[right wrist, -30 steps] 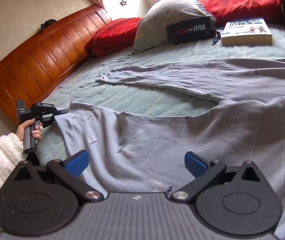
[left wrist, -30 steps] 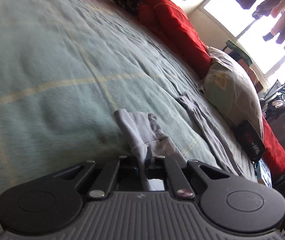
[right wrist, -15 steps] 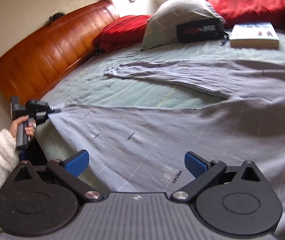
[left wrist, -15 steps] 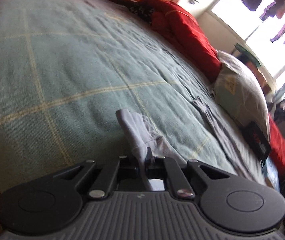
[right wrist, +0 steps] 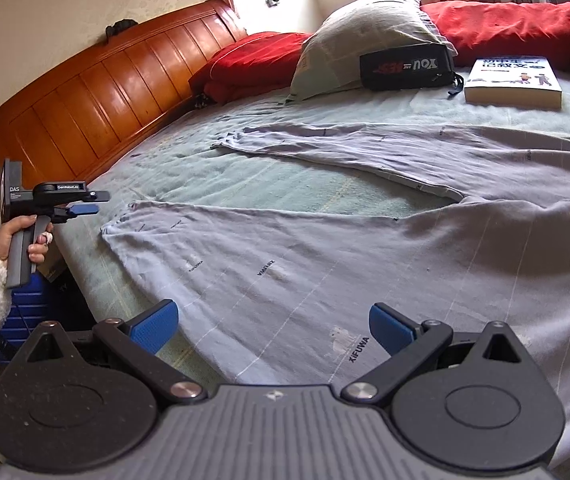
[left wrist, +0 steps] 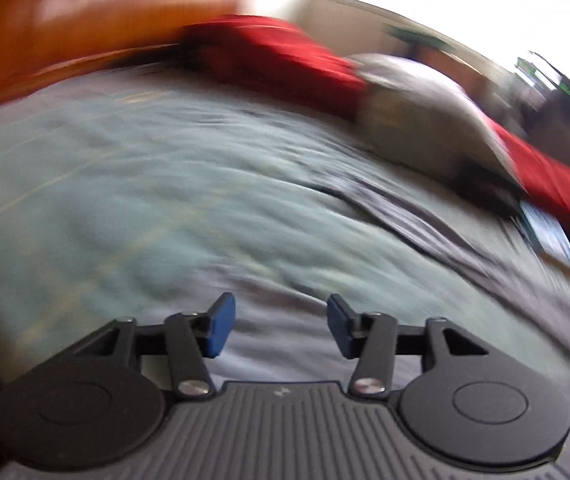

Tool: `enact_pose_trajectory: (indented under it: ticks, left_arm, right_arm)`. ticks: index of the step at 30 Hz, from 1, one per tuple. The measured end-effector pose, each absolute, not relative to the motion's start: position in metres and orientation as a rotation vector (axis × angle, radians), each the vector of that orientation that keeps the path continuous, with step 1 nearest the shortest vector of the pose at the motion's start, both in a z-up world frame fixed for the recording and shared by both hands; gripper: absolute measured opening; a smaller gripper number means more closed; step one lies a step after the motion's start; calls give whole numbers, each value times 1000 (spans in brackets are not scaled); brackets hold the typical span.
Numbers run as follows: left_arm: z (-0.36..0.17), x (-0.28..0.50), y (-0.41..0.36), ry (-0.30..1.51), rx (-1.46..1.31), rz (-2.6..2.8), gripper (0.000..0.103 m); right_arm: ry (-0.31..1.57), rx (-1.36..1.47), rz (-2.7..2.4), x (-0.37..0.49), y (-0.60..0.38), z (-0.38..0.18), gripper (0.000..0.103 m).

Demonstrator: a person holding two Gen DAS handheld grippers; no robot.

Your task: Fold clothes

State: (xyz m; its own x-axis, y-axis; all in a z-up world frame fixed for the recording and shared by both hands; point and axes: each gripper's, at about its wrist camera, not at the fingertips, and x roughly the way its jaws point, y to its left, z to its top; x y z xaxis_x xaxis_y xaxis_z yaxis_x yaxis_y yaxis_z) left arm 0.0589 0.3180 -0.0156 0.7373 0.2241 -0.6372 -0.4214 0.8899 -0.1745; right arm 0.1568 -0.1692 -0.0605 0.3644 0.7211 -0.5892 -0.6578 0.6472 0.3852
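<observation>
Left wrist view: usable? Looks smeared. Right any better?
Left wrist view: heavy motion blur over the bed and red pillow, window blown out; only the left gripper is crisp. Right wrist view: sharp, garment print legible, fisheye bends the headboard.

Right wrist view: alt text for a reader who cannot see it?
Grey trousers lie spread flat on a green bedspread, with the open right claw over the near leg. At left, a hand holds the left claw off the hem.
</observation>
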Motion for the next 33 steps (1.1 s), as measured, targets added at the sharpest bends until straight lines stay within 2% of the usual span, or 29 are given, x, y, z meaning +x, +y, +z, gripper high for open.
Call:
enact_pose_trajectory:
  ticks: [4,9,11,13,15,21,27,33]
  left_arm:
    - [-35,85,269,705,-171,239,56]
    - [-62,81,275,781,-201,294,58]
    - [-64,74,283,788,-185,382,58]
    - [-55,71,284,794,-193,426,54]
    - [-44,73,269,783,-160,396,55]
    - [-14,90,169,737,-67,122,65]
    - [-7,91,51,699,85,-129,72]
    - [-18,78,-20,680,137,-253,73]
  right_arm:
    - [792,66,859,150,-178,-62,103]
    - [802,132,753,148,-218,-65,103]
    - [801,179,707,145,-243,-66,103]
    - [793,244,661,141,-269,-66,103]
    - [782,318,616,136,-295,-67,103]
    - [741,553,448,112,-377,-84,103]
    - [736,860,346,133,-424,-120,103]
    - [661,1008,298,159,-434,-138,103]
